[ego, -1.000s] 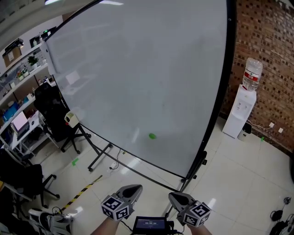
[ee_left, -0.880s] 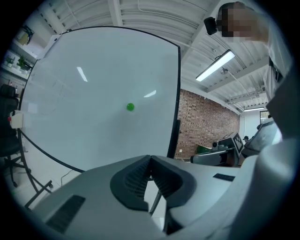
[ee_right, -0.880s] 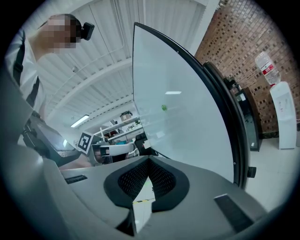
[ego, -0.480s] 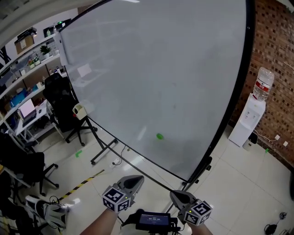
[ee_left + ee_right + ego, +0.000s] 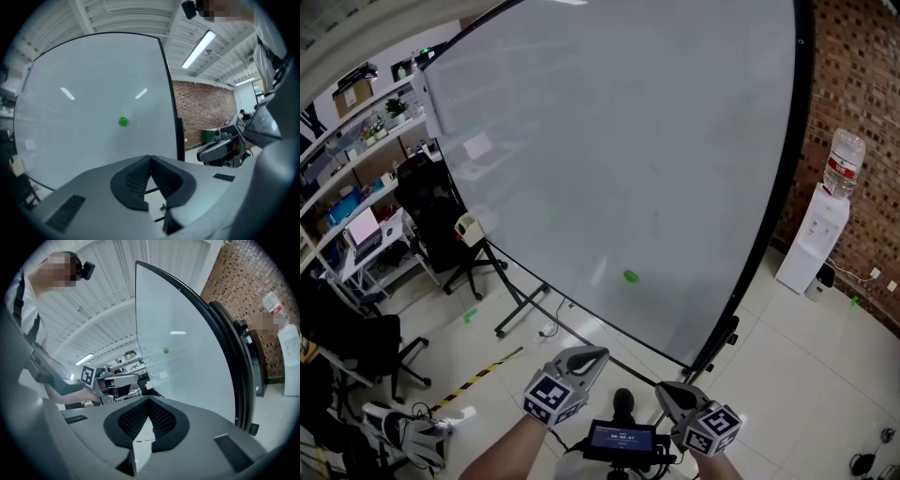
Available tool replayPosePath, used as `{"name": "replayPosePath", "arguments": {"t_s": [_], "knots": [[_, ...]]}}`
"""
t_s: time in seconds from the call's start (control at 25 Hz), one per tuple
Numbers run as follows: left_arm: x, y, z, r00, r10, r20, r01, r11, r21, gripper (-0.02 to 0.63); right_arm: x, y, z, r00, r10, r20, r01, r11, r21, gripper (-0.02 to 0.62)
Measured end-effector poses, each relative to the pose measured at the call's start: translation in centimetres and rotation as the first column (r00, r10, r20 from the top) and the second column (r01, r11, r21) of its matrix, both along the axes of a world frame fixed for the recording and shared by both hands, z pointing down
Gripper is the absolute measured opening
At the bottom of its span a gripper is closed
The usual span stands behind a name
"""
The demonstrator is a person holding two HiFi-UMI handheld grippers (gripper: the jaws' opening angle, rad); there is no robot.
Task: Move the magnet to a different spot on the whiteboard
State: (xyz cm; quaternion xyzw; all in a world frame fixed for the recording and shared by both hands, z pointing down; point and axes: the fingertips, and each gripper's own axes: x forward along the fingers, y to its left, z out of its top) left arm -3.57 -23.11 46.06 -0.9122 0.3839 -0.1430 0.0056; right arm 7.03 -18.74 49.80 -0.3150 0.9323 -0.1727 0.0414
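Note:
A small round green magnet (image 5: 630, 276) sticks low on the big whiteboard (image 5: 609, 141); it also shows in the left gripper view as the magnet (image 5: 123, 121) and in the right gripper view as the magnet (image 5: 165, 350). My left gripper (image 5: 594, 354) is held at the bottom of the head view, well short of the board, its jaws shut with nothing between them (image 5: 150, 159). My right gripper (image 5: 663, 391) hovers beside it, also shut and empty (image 5: 149, 400). Both point toward the board, below the magnet.
The board stands on a black wheeled frame (image 5: 712, 342) over a tiled floor. A water dispenser (image 5: 827, 230) stands by the brick wall at the right. Office chairs (image 5: 431, 220), desks and shelves (image 5: 356, 122) fill the left. Striped tape (image 5: 478, 380) lies on the floor.
My left gripper has risen a little toward the board and rolled. The right gripper has hardly moved. The magnet keeps its place on the board.

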Motion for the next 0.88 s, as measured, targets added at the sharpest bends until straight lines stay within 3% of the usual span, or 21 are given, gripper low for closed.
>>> {"name": "replayPosePath", "arguments": {"t_s": [0.16, 0.28, 0.36, 0.48, 0.56, 0.76, 0.88], "knots": [[0.5, -1.2, -0.3, 0.993, 0.022, 0.115, -0.031, 0.997, 0.078, 0.034, 0.0, -0.4, -0.2, 1.0, 0.013, 0.005, -0.013, 1.0, 0.01, 0.021], [1.5, -2.2, -0.2, 0.985, 0.073, 0.154, -0.086, 0.993, 0.082, 0.034, 0.6, -0.8, 0.0, 0.999, 0.034, 0.001, -0.034, 0.999, 0.011, 0.021], [2.1, -2.8, 0.1, 0.968, 0.119, 0.221, -0.138, 0.988, 0.074, 0.034, 0.8, -1.0, -0.1, 0.999, 0.042, -0.001, -0.042, 0.999, 0.013, 0.021], [1.9, -4.4, 0.2, 0.904, 0.125, 0.41, -0.177, 0.98, 0.092, 0.034, 1.3, -1.4, -0.5, 0.999, 0.051, 0.001, -0.051, 0.999, 0.011, 0.021], [1.9, -5.6, -0.4, 0.861, 0.101, 0.499, -0.195, 0.971, 0.14, 0.034, 1.7, -1.7, -0.4, 0.998, 0.062, 0.004, -0.062, 0.998, 0.003, 0.021], [2.2, -7.5, -1.5, 0.782, 0.035, 0.622, -0.251, 0.932, 0.263, 0.034, 1.5, -2.4, 0.1, 0.998, 0.062, 0.006, -0.062, 0.998, 0.001, 0.021], [2.9, -8.1, -2.7, 0.749, -0.009, 0.662, -0.264, 0.913, 0.311, 0.034, 1.7, -3.0, 0.1, 0.998, 0.063, 0.009, -0.063, 0.998, -0.003, 0.021]]}}
